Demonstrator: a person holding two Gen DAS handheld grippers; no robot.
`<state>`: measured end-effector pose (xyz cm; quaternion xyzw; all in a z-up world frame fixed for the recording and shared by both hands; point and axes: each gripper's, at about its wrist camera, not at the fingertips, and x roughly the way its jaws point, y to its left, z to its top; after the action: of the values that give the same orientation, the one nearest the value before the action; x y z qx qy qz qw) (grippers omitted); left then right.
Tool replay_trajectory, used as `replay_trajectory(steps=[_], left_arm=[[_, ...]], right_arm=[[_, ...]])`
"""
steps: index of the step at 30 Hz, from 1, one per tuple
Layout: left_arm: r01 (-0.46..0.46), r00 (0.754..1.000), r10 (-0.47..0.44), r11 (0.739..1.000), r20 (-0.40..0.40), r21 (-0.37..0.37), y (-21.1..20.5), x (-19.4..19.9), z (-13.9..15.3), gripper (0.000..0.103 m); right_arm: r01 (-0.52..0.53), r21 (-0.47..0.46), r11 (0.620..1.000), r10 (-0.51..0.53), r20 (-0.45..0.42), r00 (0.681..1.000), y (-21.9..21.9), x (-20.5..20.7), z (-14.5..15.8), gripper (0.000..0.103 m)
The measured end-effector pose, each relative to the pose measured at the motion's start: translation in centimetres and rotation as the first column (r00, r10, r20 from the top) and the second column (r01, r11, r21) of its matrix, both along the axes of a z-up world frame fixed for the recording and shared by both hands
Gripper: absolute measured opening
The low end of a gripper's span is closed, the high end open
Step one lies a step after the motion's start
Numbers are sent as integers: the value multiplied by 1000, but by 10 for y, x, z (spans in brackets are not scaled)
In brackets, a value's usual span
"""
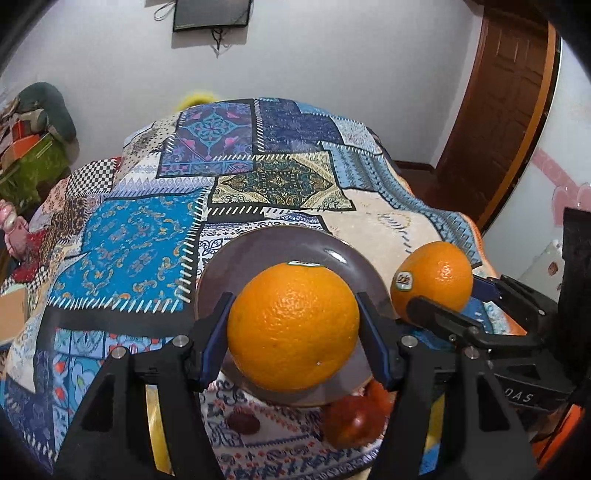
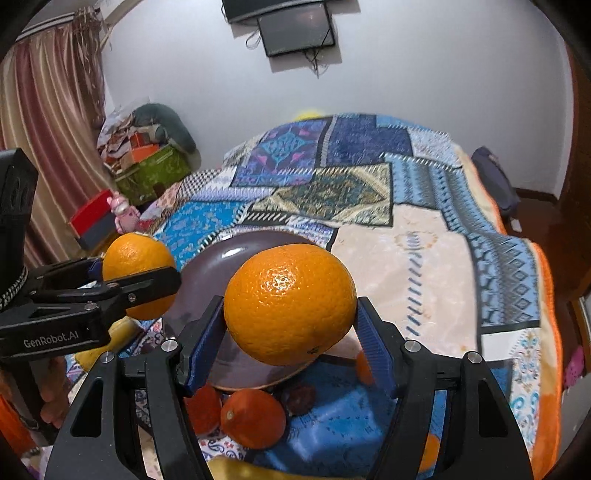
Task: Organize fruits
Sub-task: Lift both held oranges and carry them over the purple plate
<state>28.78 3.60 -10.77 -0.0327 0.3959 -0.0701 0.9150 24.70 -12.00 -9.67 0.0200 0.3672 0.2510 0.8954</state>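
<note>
Two large oranges are being held above the bed, one in each gripper. The left gripper [image 1: 293,325] is clamping its jaws on the first orange [image 1: 293,326], blue pads pressing on both flanks, the fruit hanging over the single dark plate [image 1: 288,245] that is lying on the patchwork blanket [image 1: 147,236]. A sticker is showing at the top edge of this orange. The right gripper [image 2: 290,321] is gripping the second orange [image 2: 290,302] in the same way, jaws closed on its sides, and it too is hovering above the near part of the plate [image 2: 221,262].

Both grippers are reaching forward and slightly downward, side by side, each one appearing at the edge of the other's view. From the left wrist the second orange [image 1: 437,275] is sitting to the right, sticker facing the camera; from the right wrist the first orange [image 2: 133,258] is sitting to the left.

On the blanket near the plate, smaller fruits are lying: from the right wrist at least two reddish-orange tangerines [image 2: 253,422], with one more orange piece peeking behind the right finger, one dark brownish fruit [image 2: 299,400], and something yellow [image 2: 118,332] partly hidden under the left gripper. The gripper bodies are covering much of this cluster, so an exact count is hard to make. A wall-mounted screen [image 2: 297,29] is hanging on the far wall.
</note>
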Motion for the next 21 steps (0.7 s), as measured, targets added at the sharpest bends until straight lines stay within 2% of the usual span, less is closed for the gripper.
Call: replay_trajectory(steps=[4, 12, 21], left_arm=[[17, 1000, -16, 999, -15, 32, -1, 14, -12, 63], [16, 997, -14, 1000, -80, 15, 13, 41, -34, 63], [25, 996, -22, 999, -85, 34, 16, 53, -39, 63]], right_arm=[[-21, -33, 999, 20, -19, 1000, 7, 11, -6, 66], [-82, -105, 991, 77, -47, 996, 24, 27, -14, 66], [-132, -155, 979, 123, -67, 990, 36, 37, -22, 66]])
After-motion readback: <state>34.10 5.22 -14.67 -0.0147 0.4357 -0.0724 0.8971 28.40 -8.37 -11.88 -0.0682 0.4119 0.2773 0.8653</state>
